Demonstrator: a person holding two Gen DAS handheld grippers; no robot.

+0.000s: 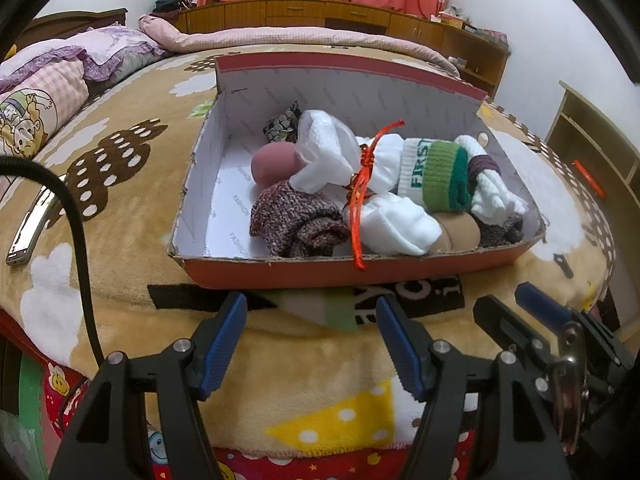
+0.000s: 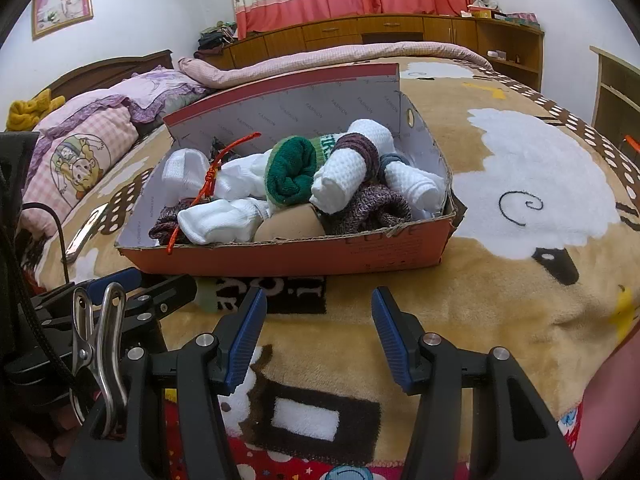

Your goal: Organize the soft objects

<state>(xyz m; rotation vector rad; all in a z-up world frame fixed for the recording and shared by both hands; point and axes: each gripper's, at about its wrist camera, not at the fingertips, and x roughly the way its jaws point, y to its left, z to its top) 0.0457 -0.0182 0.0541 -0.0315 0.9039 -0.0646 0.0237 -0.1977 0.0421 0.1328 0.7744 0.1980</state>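
Note:
An orange cardboard box (image 1: 320, 270) (image 2: 360, 252) stands on the bed blanket. It holds rolled socks: white pairs (image 1: 396, 224) (image 2: 224, 218), a green-cuffed pair (image 1: 440, 176) (image 2: 292, 170), a maroon knit pair (image 1: 296, 222) (image 2: 376, 206), a pink roll (image 1: 274, 164), a tan roll (image 1: 460, 232) (image 2: 288, 224) and a red cord (image 1: 360, 196). My left gripper (image 1: 310, 340) is open and empty just in front of the box. My right gripper (image 2: 318, 338) is open and empty, also in front of the box, to the right of the left one.
A phone (image 1: 30, 224) (image 2: 86, 232) with a black cable (image 1: 76, 232) lies on the blanket left of the box. Pillows (image 2: 88, 148) and a rolled pink quilt (image 1: 288, 38) lie behind. Wooden cabinets (image 2: 360, 32) line the far wall; a shelf (image 1: 592, 140) stands at the right.

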